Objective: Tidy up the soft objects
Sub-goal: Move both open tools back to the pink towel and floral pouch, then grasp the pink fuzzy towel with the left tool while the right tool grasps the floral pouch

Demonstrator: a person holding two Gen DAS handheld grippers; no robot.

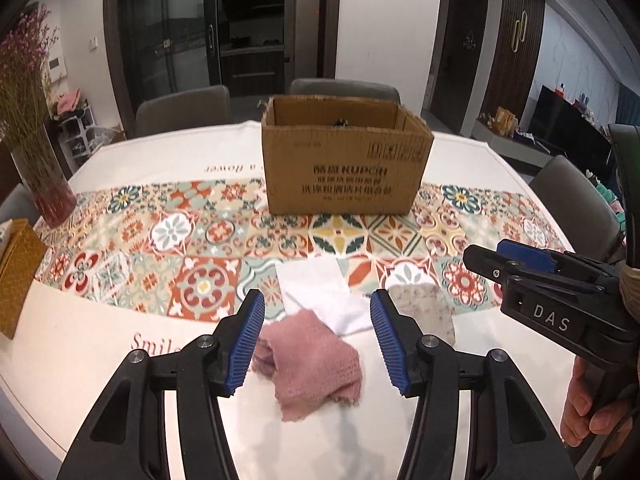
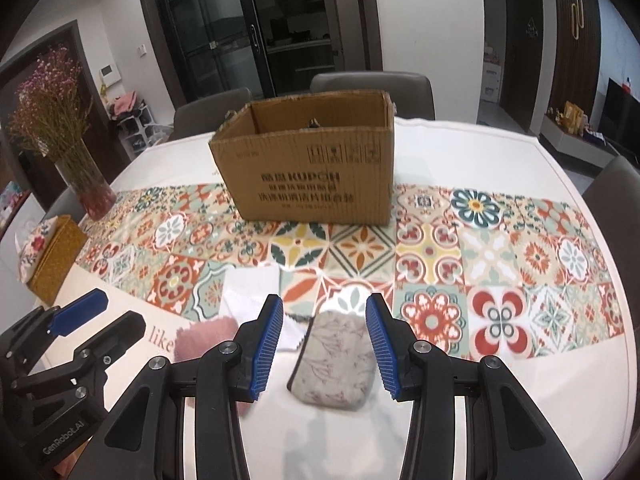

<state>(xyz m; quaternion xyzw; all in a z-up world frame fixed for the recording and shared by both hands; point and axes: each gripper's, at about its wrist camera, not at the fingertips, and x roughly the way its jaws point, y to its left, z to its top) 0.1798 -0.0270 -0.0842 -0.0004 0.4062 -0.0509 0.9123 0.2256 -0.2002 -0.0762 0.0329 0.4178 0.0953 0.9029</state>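
A pink knitted cloth [image 1: 314,364] lies crumpled on the table between the fingers of my open left gripper [image 1: 318,344]. A white folded cloth [image 1: 320,292] lies just beyond it. A grey floral pouch [image 2: 338,360] lies between the fingers of my open right gripper [image 2: 325,346]; it also shows in the left wrist view [image 1: 424,308]. Neither gripper holds anything. An open cardboard box [image 1: 344,160] stands upright at the table's middle, also in the right wrist view [image 2: 312,164]. The pink cloth [image 2: 200,340] and white cloth [image 2: 248,292] show left of the right gripper.
The table wears a patterned tile runner [image 1: 180,240]. A vase of dried flowers [image 1: 36,168] and a woven yellow tissue box [image 1: 16,276] stand at the left edge. Grey chairs [image 1: 184,108] surround the far side. The right gripper [image 1: 520,268] is close on the left gripper's right.
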